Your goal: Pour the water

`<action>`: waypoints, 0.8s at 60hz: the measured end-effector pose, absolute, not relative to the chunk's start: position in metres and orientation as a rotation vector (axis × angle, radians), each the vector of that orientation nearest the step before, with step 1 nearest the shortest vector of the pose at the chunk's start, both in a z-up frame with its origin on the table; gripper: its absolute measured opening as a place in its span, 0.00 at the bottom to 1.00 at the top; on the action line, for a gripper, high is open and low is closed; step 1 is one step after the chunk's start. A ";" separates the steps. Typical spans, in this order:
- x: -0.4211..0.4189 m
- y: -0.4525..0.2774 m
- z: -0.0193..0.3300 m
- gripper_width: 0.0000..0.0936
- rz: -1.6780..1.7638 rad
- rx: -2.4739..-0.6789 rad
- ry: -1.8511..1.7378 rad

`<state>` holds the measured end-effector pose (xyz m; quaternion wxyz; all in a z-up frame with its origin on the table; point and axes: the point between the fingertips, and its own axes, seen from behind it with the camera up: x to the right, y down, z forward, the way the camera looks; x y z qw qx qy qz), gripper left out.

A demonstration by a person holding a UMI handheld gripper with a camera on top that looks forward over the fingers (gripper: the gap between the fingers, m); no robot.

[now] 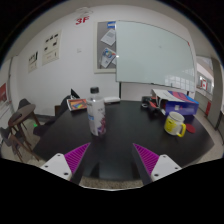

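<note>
A clear plastic water bottle (96,113) with a white cap and a pale label stands upright on the dark table (120,135), a little beyond my left finger. A yellow mug (175,123) stands on the table further right, beyond my right finger. My gripper (111,160) is open and empty, low over the table's near edge. Its magenta pads (75,156) stand wide apart. The bottle is ahead of the fingers, not between them.
A blue box (181,104) and small items lie behind the mug at the table's far right. A chair (25,124) stands at the left. A whiteboard (155,55) hangs on the back wall. Flat items (78,103) lie at the table's far edge.
</note>
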<state>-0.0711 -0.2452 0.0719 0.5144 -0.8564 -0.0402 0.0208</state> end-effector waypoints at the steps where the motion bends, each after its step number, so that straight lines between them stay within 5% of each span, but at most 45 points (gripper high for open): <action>1: -0.078 -0.236 0.072 0.90 0.053 -2.048 -0.095; 20: -0.141 -0.077 0.067 0.89 0.059 -1.914 -0.064; 24: -0.144 -0.058 0.065 0.84 0.056 -1.899 -0.060; 31: -0.152 -0.042 0.064 0.60 0.053 -1.862 -0.113; 48: -0.154 -0.040 0.068 0.41 0.085 -1.827 -0.154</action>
